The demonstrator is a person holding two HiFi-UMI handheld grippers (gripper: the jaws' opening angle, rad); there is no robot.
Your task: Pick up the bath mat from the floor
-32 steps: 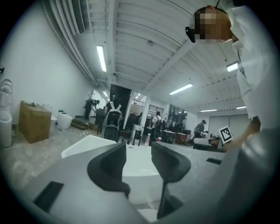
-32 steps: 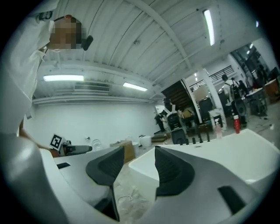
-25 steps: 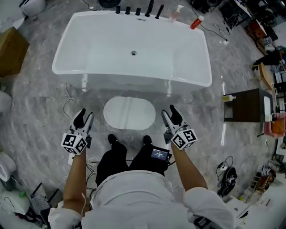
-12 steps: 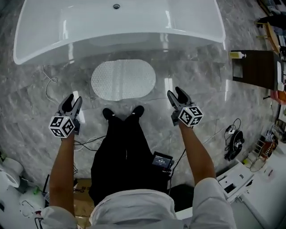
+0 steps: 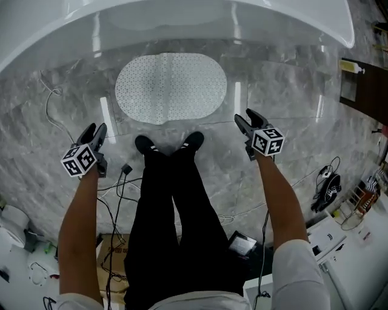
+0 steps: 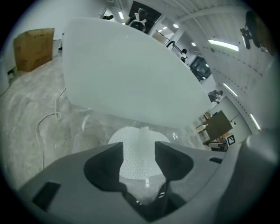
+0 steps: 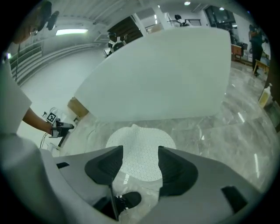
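The bath mat (image 5: 171, 88) is a white oval with small dots, flat on the grey marble floor in front of the bathtub (image 5: 182, 18). My left gripper (image 5: 96, 132) hangs to the mat's lower left and my right gripper (image 5: 245, 118) to its lower right, both apart from it. Each points down at the mat: in the left gripper view the mat (image 6: 135, 135) shows between the jaws of the left gripper (image 6: 138, 147). The right gripper view frames the mat (image 7: 140, 135) beyond the right gripper (image 7: 140, 153). Both pairs of jaws have just been opening, with nothing between them.
The person's black shoes (image 5: 145, 144) stand just below the mat's near edge. Cables (image 5: 51, 100) trail over the floor at left and by the legs. A dark wooden side table (image 5: 361, 88) stands at right. A cardboard box (image 6: 34, 48) sits far left.
Both grippers have sunk toward the floor and the head has come down with them, so the mat looks larger and nearer. The grippers now sit level with the shoes, either side of the legs.
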